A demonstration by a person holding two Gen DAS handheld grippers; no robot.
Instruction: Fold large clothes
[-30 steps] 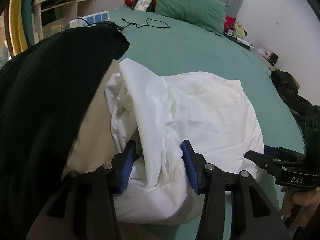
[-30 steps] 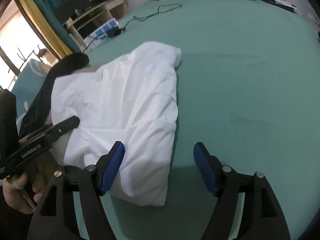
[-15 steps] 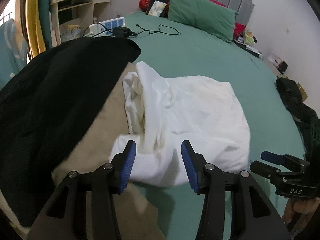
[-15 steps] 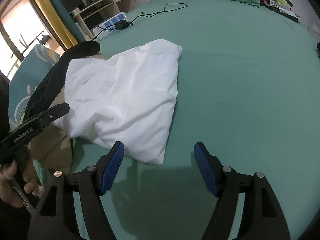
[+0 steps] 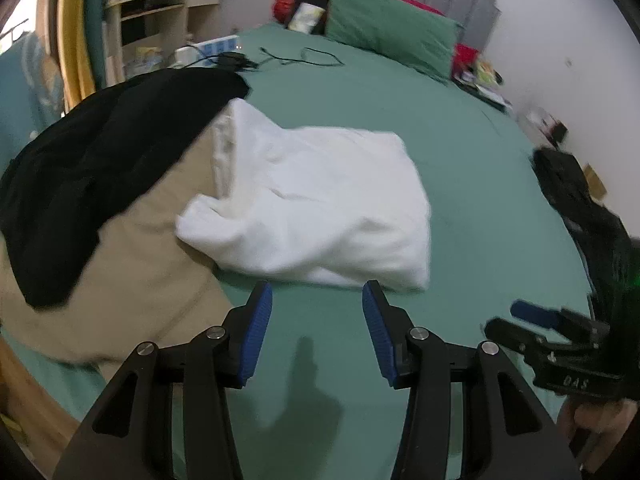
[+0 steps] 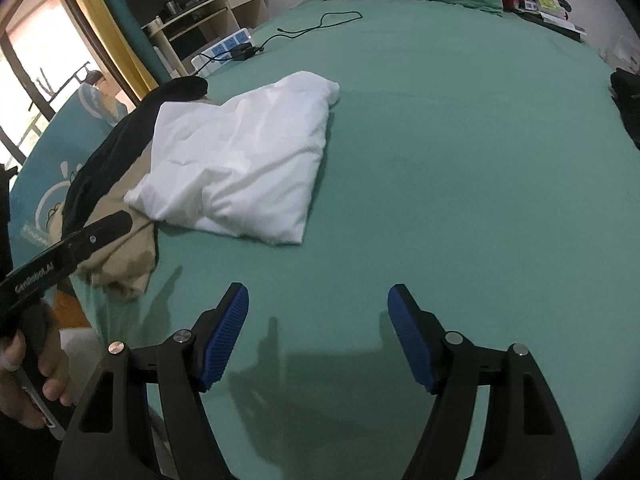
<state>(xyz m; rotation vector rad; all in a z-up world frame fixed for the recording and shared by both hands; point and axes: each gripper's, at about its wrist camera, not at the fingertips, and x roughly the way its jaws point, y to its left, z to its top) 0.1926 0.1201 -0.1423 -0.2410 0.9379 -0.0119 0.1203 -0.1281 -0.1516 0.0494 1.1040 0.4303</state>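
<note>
A folded white garment (image 5: pixel 320 200) lies on the green bed (image 5: pixel 460 160), its left edge resting on a tan garment (image 5: pixel 132 264). It also shows in the right wrist view (image 6: pixel 240 168). My left gripper (image 5: pixel 317 320) is open and empty, hovering over bare sheet just short of the white garment's near edge. My right gripper (image 6: pixel 318 328) is open and empty, over bare sheet to the right and nearer than the garment. The right gripper shows at the lower right of the left wrist view (image 5: pixel 536 316). One arm of the left gripper shows at the left of the right wrist view, its fingertips unclear.
A black garment (image 5: pixel 100 168) lies over the tan one at the bed's left edge. A green pillow (image 5: pixel 388 36), a black cable (image 5: pixel 304 56) and a power strip (image 5: pixel 208 48) lie at the far end. Dark clothes (image 5: pixel 580 208) sit at the right. A desk (image 6: pixel 208 12) stands at the left.
My left gripper let go of the white garment and drew back. Both grippers pulled away towards the near side of the bed. The garment now lies flat and folded.
</note>
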